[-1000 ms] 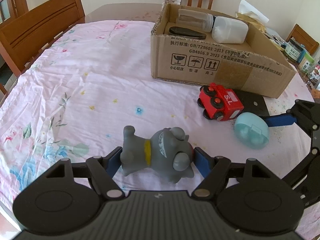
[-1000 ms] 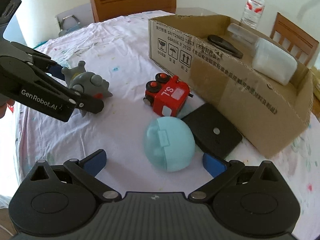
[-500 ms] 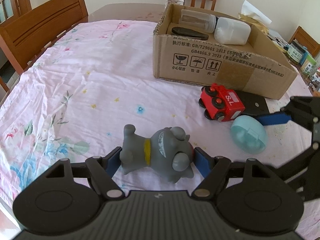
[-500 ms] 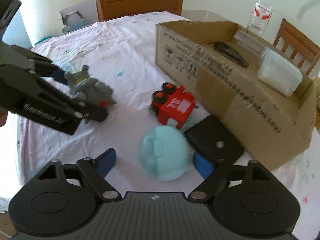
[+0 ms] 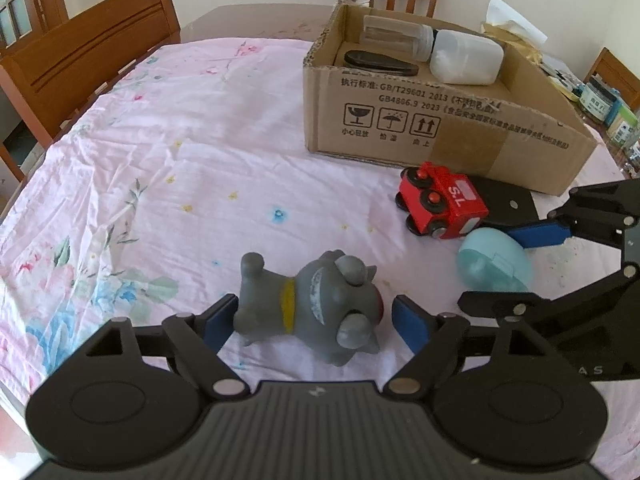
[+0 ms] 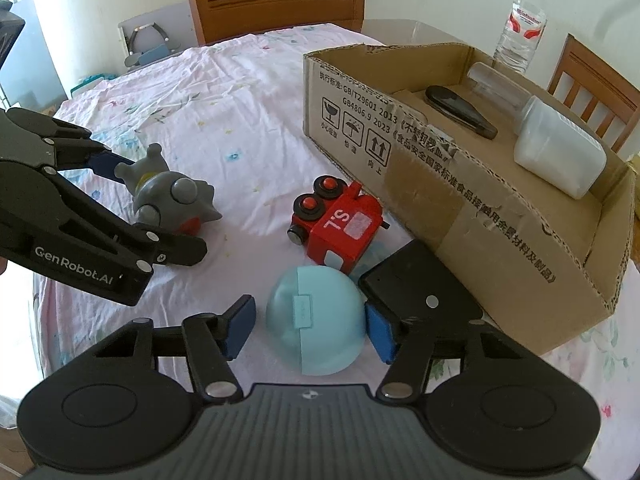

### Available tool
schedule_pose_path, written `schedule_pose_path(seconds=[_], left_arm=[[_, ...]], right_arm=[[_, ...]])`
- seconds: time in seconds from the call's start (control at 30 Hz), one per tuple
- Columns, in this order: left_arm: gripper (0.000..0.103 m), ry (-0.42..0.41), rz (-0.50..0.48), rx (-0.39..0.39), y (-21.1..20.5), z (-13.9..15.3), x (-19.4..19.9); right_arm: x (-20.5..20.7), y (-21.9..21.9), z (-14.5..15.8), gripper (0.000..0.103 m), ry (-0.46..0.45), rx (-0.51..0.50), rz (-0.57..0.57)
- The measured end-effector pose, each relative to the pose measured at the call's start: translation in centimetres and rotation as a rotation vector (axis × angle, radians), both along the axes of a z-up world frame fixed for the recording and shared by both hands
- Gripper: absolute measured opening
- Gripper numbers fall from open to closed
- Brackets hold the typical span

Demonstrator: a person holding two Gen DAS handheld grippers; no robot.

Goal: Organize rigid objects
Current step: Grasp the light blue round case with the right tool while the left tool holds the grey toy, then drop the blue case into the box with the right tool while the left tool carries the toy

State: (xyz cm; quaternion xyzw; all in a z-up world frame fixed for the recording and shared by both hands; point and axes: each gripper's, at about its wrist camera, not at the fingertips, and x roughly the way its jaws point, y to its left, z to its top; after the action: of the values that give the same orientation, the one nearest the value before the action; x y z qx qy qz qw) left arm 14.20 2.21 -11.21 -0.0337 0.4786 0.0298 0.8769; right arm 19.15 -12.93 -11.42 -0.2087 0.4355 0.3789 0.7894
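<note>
A grey toy dog (image 5: 312,304) with a yellow collar lies on its side on the pink cloth, between the fingers of my left gripper (image 5: 314,320); the right pad stands a little off its head, so the gripper is open. The dog also shows in the right wrist view (image 6: 168,192). A light blue egg-shaped case (image 6: 316,320) lies between the fingers of my right gripper (image 6: 312,330), right pad touching, left pad apart, open. The case also shows in the left wrist view (image 5: 496,264). A red toy train (image 6: 336,224) lies on its side just beyond.
An open cardboard box (image 6: 460,184) at the back right holds a black case (image 6: 460,110), a clear jar and a white bottle (image 6: 560,156). A flat black square (image 6: 420,300) lies against the box. Wooden chairs and a water bottle (image 6: 520,24) surround the table.
My right gripper has narrowed around the blue case and moved forward onto it. My left gripper has opened slightly around the grey dog.
</note>
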Motion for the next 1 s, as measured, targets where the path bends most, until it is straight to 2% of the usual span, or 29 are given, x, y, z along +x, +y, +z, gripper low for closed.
schedule_pose_path(seconds=[0.17,0.23,0.4,0.73,1.0], left_arm=[[0.080,-0.010,-0.006,0.009,0.0,0.3,0.1],[0.074,-0.007,-0.011,0.014,0.1,0.3,0.2],[0.072,-0.001,-0.034,0.017,0.0,0.5,0.3],[0.071,0.015,-0.162,0.040,-0.3,1.9,0.2],[0.071,0.009,-0.259,0.019,0.1,4.8,0.4]], right_arm=[[0.0,0.1,0.0,0.058,0.003,-0.002,0.000],[0.2,0.1,0.0,0.058,0.007,0.002,-0.003],[-0.1,0.3,0.2,0.058,-0.010,-0.021,-0.001],[-0.4,-0.2,1.6,0.056,-0.024,-0.035,-0.006],[-0.6,-1.0,4.5,0.056,-0.055,-0.028,-0.017]])
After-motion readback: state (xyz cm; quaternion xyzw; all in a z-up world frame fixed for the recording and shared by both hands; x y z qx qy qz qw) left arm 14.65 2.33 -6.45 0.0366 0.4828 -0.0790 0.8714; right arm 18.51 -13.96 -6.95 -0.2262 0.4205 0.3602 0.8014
